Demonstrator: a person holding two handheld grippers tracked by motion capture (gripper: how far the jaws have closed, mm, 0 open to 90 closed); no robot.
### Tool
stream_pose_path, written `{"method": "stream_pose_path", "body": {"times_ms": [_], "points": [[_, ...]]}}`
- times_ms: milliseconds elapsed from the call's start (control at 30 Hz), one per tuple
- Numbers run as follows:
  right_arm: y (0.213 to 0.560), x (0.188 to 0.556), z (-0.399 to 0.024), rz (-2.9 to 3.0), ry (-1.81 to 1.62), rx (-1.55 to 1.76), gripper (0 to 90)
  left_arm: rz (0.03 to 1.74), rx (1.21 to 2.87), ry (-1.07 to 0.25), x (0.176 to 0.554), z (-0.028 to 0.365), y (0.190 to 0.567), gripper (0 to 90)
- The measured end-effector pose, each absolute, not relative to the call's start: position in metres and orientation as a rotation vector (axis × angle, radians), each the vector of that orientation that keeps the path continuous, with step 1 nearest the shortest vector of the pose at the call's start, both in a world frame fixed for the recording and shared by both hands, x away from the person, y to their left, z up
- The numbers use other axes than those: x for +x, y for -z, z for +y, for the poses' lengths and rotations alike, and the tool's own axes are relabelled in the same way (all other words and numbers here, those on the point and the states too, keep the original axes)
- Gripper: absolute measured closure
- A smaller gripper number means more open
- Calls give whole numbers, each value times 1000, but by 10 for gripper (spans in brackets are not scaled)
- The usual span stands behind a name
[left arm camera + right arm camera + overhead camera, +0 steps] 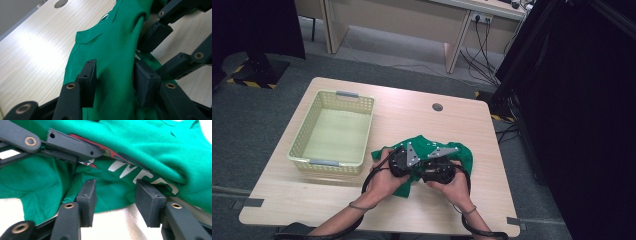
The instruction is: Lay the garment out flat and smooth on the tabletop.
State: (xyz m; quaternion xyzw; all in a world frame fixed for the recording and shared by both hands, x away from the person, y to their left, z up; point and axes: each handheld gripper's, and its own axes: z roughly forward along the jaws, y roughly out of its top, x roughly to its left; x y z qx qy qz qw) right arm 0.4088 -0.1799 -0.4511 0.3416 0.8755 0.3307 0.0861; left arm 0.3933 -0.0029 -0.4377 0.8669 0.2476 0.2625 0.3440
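High view looks down across the table [362, 95]; both gripper views sit close, sharing the green shirt [112, 50]

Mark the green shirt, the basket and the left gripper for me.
green shirt [112, 50], left gripper view, on the raised fold of cloth.
basket [326, 163], high view, on its near rim.
left gripper [113, 75], left gripper view, midway between its fingertips, over the cloth.
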Motion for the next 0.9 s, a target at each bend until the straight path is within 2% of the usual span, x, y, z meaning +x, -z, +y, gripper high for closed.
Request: {"method": "stream_pose_path", "body": {"times_ms": [333,567,900], "points": [[459,413,-177,2613,-932,1054,703,651,2251,-684,396,-3,438,558],[459,413,-178,2626,-934,1058,877,655,2255,-688,399,-4,437,560],[456,407,-184,2685,-897,1023,895,662,2278,-702,406,-6,435,562]]}}
